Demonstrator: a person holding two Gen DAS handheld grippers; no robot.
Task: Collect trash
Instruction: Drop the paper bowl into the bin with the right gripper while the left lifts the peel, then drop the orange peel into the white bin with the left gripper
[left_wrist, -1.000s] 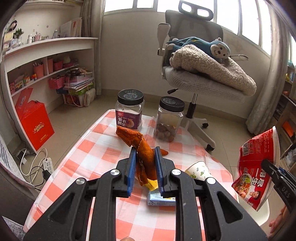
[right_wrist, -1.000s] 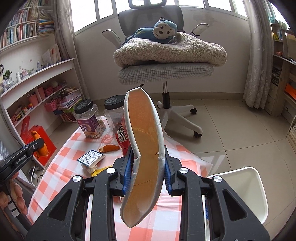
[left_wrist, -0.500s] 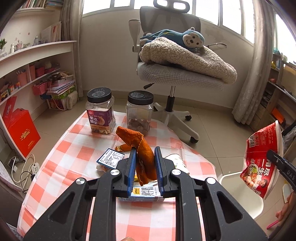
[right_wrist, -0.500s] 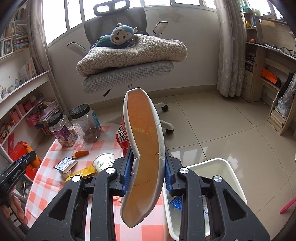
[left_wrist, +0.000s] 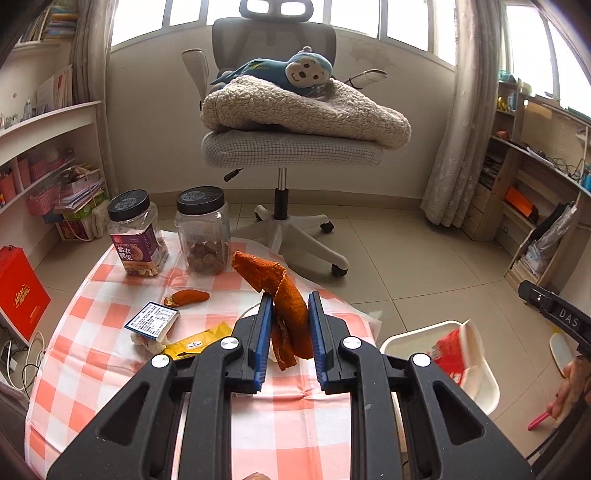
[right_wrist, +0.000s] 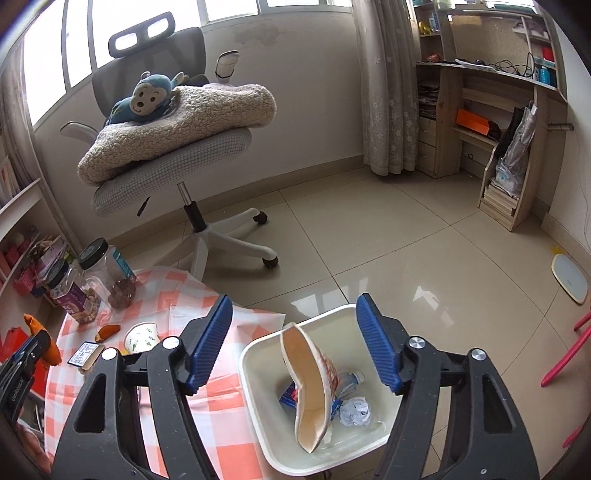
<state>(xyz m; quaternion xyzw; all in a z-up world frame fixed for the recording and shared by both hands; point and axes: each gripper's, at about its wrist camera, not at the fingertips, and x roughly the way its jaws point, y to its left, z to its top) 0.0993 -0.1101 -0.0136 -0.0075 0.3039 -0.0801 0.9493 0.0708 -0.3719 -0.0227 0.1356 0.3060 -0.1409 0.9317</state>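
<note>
My left gripper (left_wrist: 287, 314) is shut on a long orange peel (left_wrist: 280, 291) and holds it above the checked table's right edge. My right gripper (right_wrist: 295, 332) is open and empty above the white trash bin (right_wrist: 255, 373). The red noodle bowl (right_wrist: 314, 384) lies tilted inside the bin; it also shows in the left wrist view (left_wrist: 452, 354). The bin holds a crumpled paper (right_wrist: 354, 410), a small bottle and a blue wrapper. On the table lie a small orange peel (left_wrist: 186, 297), a labelled packet (left_wrist: 151, 321), a yellow wrapper (left_wrist: 199, 341) and a paper cup (right_wrist: 142, 336).
Two black-lidded jars (left_wrist: 135, 232) (left_wrist: 203, 229) stand at the table's (left_wrist: 110, 369) far edge. An office chair (left_wrist: 288, 155) with a blanket and toy monkey stands behind. Shelves line the left wall; a wooden desk shelf (right_wrist: 498, 147) stands at the right.
My right gripper swung over the bin and opened; the noodle bowl dropped into the bin. My left gripper carried the orange peel to the right, toward the bin.
</note>
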